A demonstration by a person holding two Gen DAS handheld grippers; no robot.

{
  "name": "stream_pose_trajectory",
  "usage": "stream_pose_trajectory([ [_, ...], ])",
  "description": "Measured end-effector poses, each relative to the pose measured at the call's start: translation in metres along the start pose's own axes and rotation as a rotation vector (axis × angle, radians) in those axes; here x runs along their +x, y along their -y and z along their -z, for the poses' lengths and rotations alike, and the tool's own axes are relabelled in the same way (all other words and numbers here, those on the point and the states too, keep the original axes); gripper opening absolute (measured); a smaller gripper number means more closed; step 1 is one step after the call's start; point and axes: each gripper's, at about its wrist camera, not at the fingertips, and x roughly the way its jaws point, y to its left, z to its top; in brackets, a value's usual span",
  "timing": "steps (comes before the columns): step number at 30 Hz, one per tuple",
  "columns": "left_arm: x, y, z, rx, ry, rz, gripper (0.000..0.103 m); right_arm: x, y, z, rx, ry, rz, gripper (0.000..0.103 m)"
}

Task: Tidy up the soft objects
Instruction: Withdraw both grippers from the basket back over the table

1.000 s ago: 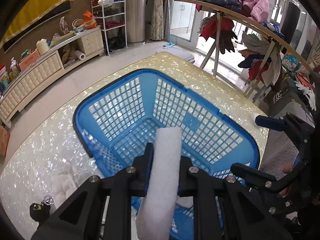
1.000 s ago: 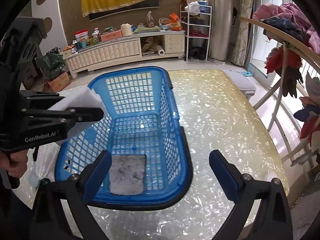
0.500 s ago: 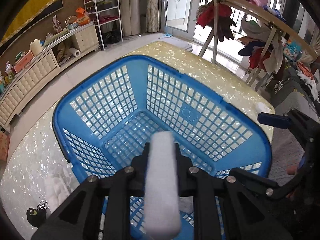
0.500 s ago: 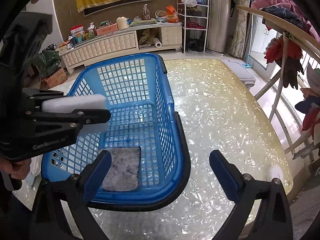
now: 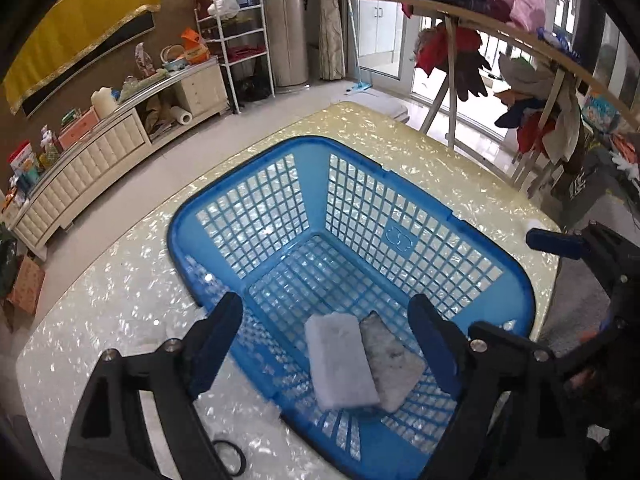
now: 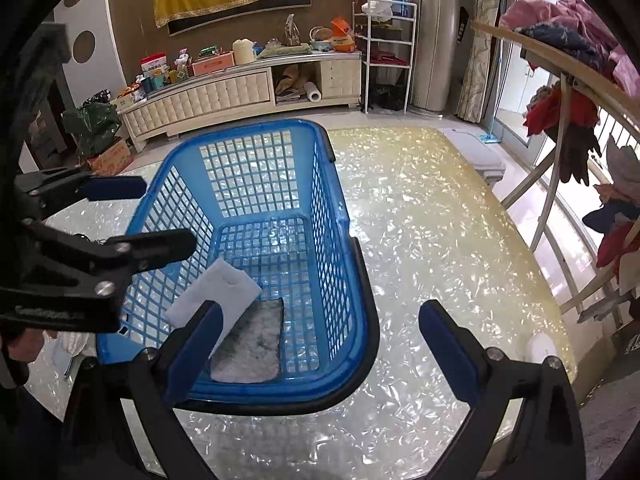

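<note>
1. The left gripper (image 5: 326, 342) hangs over the near end of the blue laundry basket (image 5: 520, 280), its jaws having just been opening; they now stand wide apart and grip nothing.
2. Below and between its blue-padded fingers (image 5: 216, 340), the white sponge (image 5: 340, 364) is free of them inside the basket, tilted and partly overlapping a grey-stained sponge (image 5: 396, 368) just to its right.
3. In the right wrist view the white sponge (image 6: 216, 292) shows slanted above the stained one (image 6: 252, 344), which lies flat on the basket floor by the near wall.
4. The right gripper (image 6: 316, 348) is spread wide with nothing between its fingers (image 6: 448, 348); it hovers over the basket's near right corner and the pearly tabletop (image 6: 440, 220) beside it.
5. A hand (image 6: 28, 344) holds the left gripper's handle at the left edge of that view.
6. Left of the left gripper, outside the basket, a black ring (image 5: 230, 458) lies on the table.
7. Beyond the table stand a cream sideboard (image 6: 224, 92) and, to the right, a rack hung with clothes (image 6: 560, 116).
</note>
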Motion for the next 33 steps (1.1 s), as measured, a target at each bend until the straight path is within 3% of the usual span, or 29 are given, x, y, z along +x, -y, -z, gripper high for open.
stream_pose_trajectory([
  [5, -0.022, -0.011, 0.019, -0.044, 0.011, -0.031, 0.089, -0.014, -0.012, -0.002, -0.021, 0.028, -0.006, 0.101],
  [9, -0.041, -0.024, 0.037, -0.114, 0.025, -0.055, 0.101, -0.022, -0.028, -0.003, -0.049, 0.03, -0.023, 0.102],
  [33, -0.121, -0.1, 0.162, -0.32, 0.0, -0.172, 0.102, -0.024, -0.135, 0.015, -0.225, -0.027, -0.176, 0.102],
])
